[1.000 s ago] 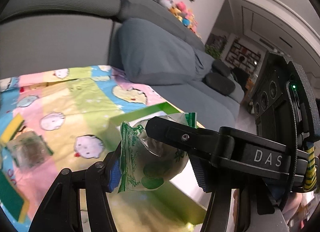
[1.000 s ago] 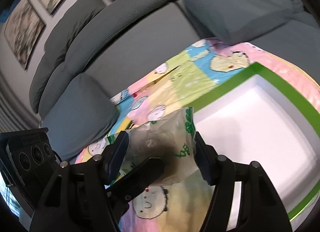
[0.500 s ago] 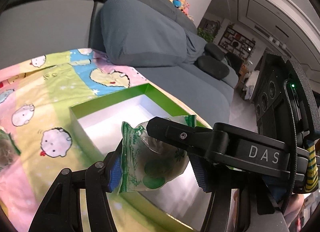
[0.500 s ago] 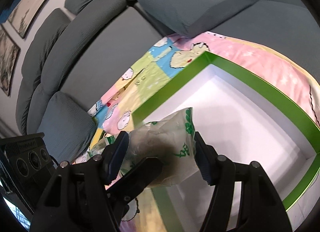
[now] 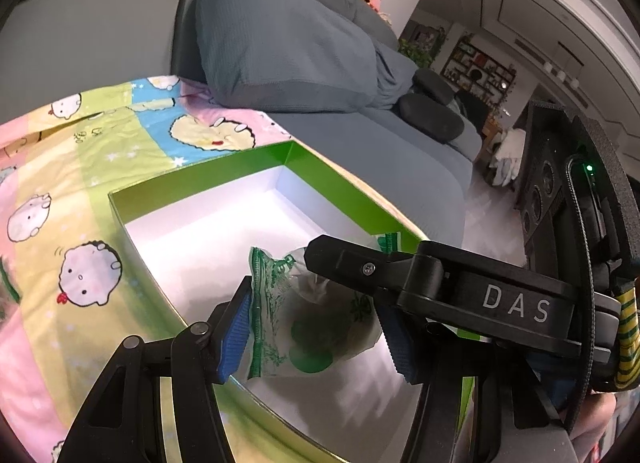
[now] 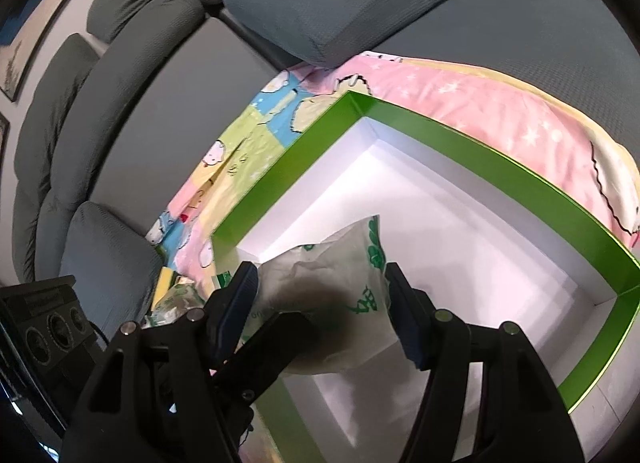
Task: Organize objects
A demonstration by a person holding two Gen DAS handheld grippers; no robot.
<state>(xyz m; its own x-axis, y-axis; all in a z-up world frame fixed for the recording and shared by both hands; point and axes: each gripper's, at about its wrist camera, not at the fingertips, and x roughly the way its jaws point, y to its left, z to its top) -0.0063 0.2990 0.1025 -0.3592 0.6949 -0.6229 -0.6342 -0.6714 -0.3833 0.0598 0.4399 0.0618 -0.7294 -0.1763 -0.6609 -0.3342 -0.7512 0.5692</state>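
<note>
Both grippers clamp the same clear plastic packet (image 5: pixel 308 319) with green print, something dark and round inside. Left gripper (image 5: pixel 314 323) tilts down over the box, blue-padded fingers (image 5: pixel 236 333) pressing the packet's sealed left edge and its right side. Right gripper (image 6: pixel 322 311) also angled down, fingers (image 6: pixel 236 303) closed on the packet's two sides; the other gripper's black finger crosses in front of the packet in each view. Packet hangs in the air above the white inside of an open green box (image 5: pixel 340 187), not touching its floor. Box sits on a cartoon-print pastel sheet (image 5: pixel 80 167) spread over a grey sofa (image 5: pixel 280 43). More wrapped packets (image 6: pixel 176 299) lie on the sheet left of the box, partly hidden.
</note>
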